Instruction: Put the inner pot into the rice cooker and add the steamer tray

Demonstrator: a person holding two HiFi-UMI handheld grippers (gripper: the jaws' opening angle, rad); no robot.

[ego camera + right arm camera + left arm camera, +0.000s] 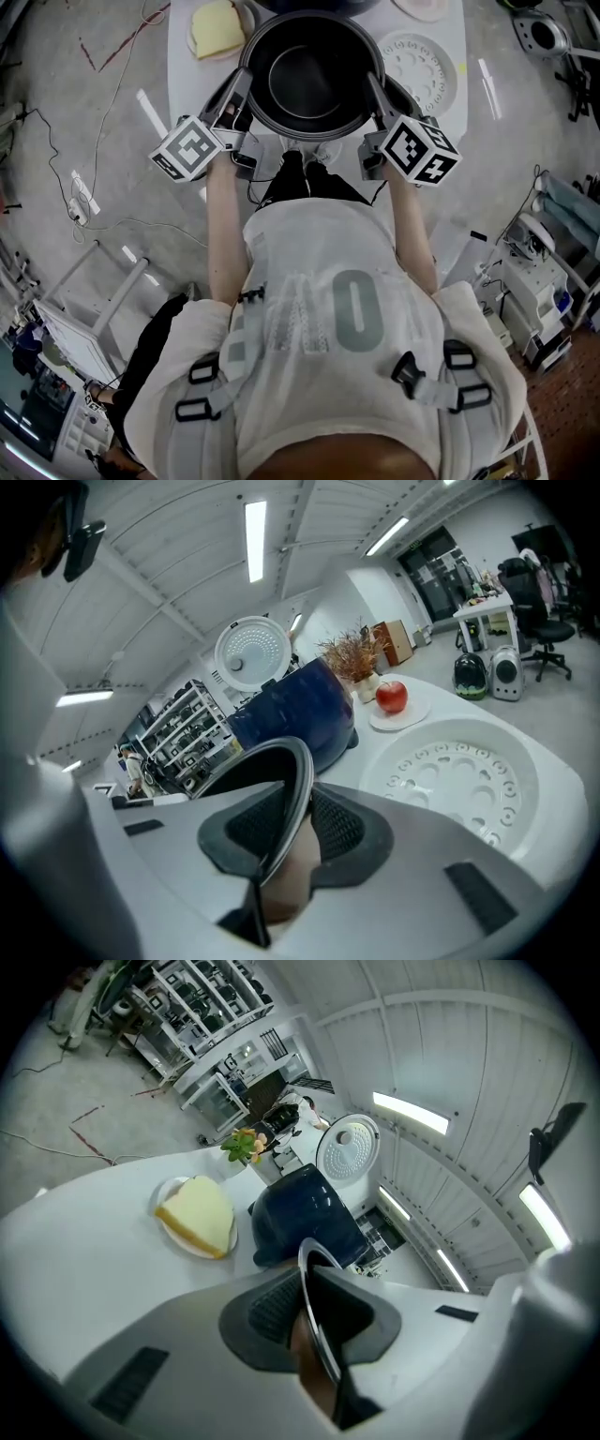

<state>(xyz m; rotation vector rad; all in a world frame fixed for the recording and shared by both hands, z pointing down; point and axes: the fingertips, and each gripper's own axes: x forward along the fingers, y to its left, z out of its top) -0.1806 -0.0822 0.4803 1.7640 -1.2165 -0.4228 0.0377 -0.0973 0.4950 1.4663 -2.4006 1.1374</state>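
Overhead, the head view is showing a person in a pale shirt reaching both forearms forward over a white table. The dark inner pot is sitting between the two claws, over the near part of the table. Only this view is showing the whole pot, mouth up, with a claw at each side of its rim.

The gripper views are adding what the head view is cropping. Past the left claw, the dark blue rice cooker is standing with its white lid raised, and a yellow wedge on a plate is lying just beside it. Past the right claw, the same cooker is showing again. The white perforated steamer tray is lying flat on the table to its right, with a red apple on a small plate beyond.

Both forearms are running nearly parallel, with the grippers angling slightly downward and inward toward the pot.

The left claw is clenching the pot's thin metal rim, pads pressing on both faces. The right claw is gripping the opposite rim the same way. The pot is not yet in the cooker.
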